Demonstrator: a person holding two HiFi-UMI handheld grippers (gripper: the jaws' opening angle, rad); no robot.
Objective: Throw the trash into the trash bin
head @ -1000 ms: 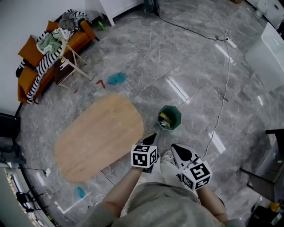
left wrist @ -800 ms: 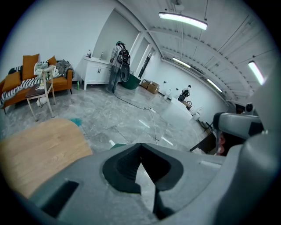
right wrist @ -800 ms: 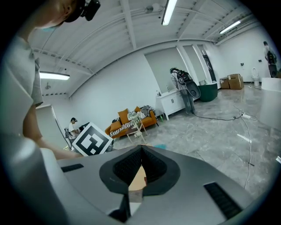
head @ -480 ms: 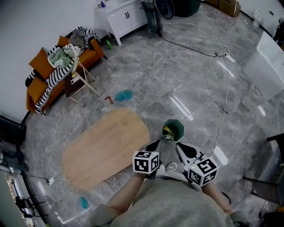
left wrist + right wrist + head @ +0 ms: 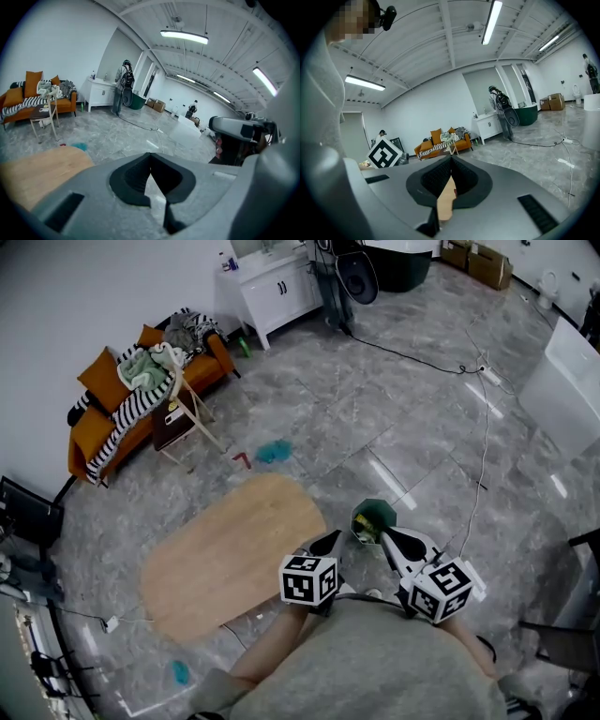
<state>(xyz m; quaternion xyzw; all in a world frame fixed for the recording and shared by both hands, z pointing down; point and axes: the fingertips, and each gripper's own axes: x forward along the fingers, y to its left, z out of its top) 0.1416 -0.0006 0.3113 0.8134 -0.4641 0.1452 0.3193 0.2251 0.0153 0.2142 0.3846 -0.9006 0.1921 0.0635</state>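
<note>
A green trash bin (image 5: 374, 515) stands on the grey floor just past the right end of the oval wooden table (image 5: 230, 554), with yellowish trash (image 5: 364, 532) lying inside it. My left gripper (image 5: 327, 539) hovers over the table's near right edge, shut and empty. My right gripper (image 5: 385, 534) hangs beside the bin's near rim, also shut with nothing in it. In the left gripper view the jaws (image 5: 150, 155) meet at their tips over floor. In the right gripper view the jaws (image 5: 451, 159) meet too, and only table wood shows through the gap below.
An orange sofa (image 5: 105, 416) piled with clothes lines the far left wall, with a small wooden stand (image 5: 190, 412) before it. A teal cloth (image 5: 274, 452) lies on the floor past the table. A white cabinet (image 5: 277, 289) stands behind, and a cable (image 5: 482, 451) trails along the right.
Both grippers have risen, staying shut. The head view has tilted up, showing more of the room, and the bin now sits right between and behind the two gripper tips.
</note>
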